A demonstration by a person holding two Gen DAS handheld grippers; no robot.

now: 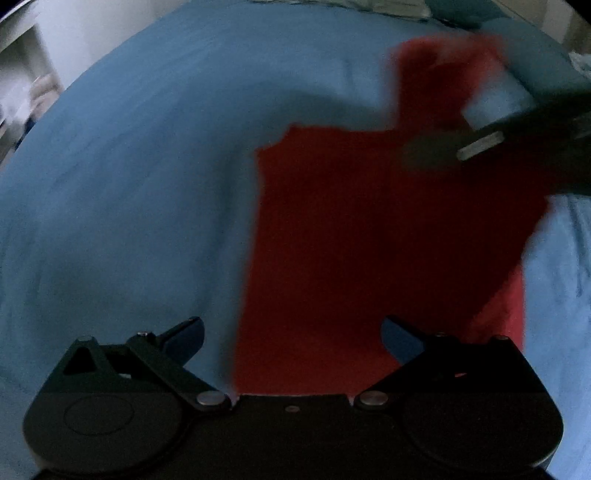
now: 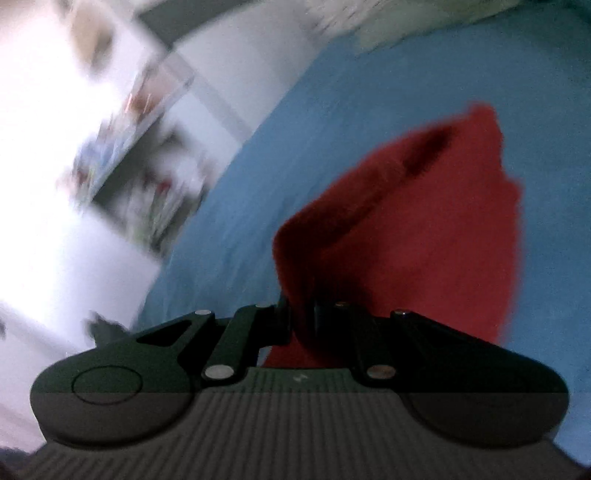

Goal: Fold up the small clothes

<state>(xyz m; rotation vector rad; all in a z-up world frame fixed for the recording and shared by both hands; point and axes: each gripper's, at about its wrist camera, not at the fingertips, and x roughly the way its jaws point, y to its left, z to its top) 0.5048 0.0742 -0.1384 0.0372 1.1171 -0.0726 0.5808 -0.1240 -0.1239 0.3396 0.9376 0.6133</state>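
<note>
We see a red garment [image 1: 351, 236] spread on a blue bedsheet [image 1: 129, 184], most of it lying flat just ahead of the left gripper [image 1: 291, 339]. The left gripper's jaws stand wide apart with nothing between them, one fingertip over the sheet, the other over the red cloth. In the left wrist view a narrower strip of the garment runs up toward the far side of the bed and is blurred, and the right gripper [image 1: 436, 155] comes in from the right edge as a dark blurred shape over the cloth's upper right part. In the right wrist view the right gripper [image 2: 301, 317] is clamped on a bunched fold of the red garment [image 2: 424, 229]; the cloth rises out of the closed jaws and drapes away across the blue bedsheet [image 2: 332, 92]. Beyond the edge of the bed on that view's left we see blurred white furniture [image 2: 92, 147] with some colourful items on it, too smeared to name. At the far end of the bed we make out pale bedding [image 2: 406, 26], also blurred.
</note>
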